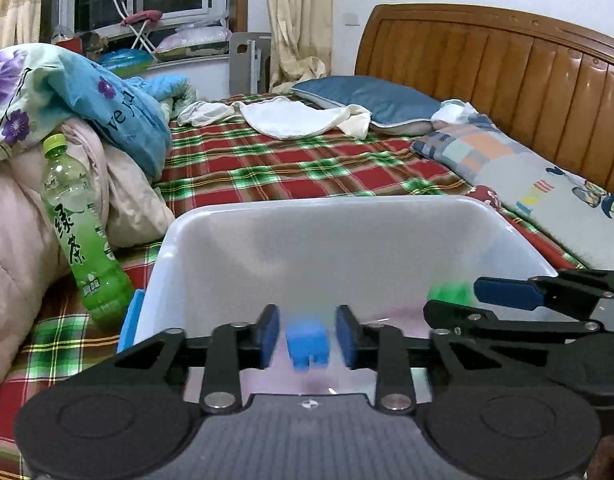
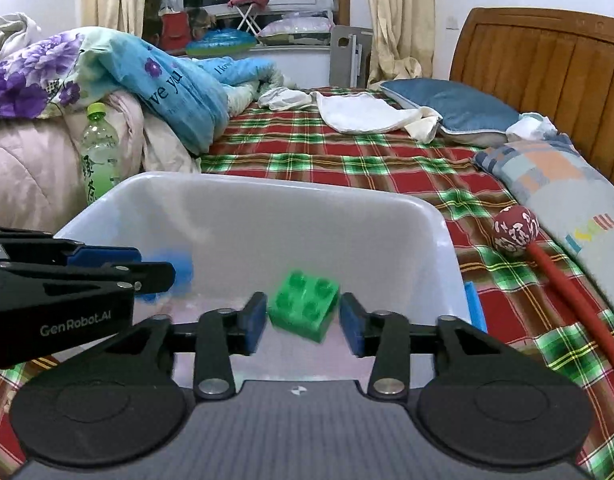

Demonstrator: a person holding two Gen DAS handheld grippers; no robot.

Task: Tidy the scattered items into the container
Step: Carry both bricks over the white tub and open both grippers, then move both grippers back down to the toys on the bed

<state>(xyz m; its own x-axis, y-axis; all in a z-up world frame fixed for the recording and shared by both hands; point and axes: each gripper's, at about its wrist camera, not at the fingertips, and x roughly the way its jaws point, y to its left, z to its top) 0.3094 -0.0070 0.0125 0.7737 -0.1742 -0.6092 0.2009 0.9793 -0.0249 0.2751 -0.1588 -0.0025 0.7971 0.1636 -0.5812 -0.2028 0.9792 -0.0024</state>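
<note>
A white plastic bin (image 1: 307, 203) (image 2: 267, 185) stands on the plaid bed sheet, and both grippers reach over its near rim. My left gripper (image 1: 307, 326) is open; a small blue block (image 1: 307, 347), blurred, sits between the pads with a gap on each side. My right gripper (image 2: 303, 314) is open too, with a tilted green studded brick (image 2: 305, 309) loose between its blue pads. In the left wrist view the right gripper (image 1: 507, 294) comes in from the right beside the green brick (image 1: 449, 292). In the right wrist view the left gripper (image 2: 119, 262) enters from the left, next to the blurred blue block (image 2: 175, 272).
A green tea bottle (image 1: 83, 240) (image 2: 99, 152) leans on the piled quilts left of the bin. A red patterned mallet (image 2: 515, 232) lies on the sheet to the right. A flat blue piece (image 1: 131, 316) (image 2: 477, 308) rests against the bin's outside. Pillows and a wooden headboard stand beyond.
</note>
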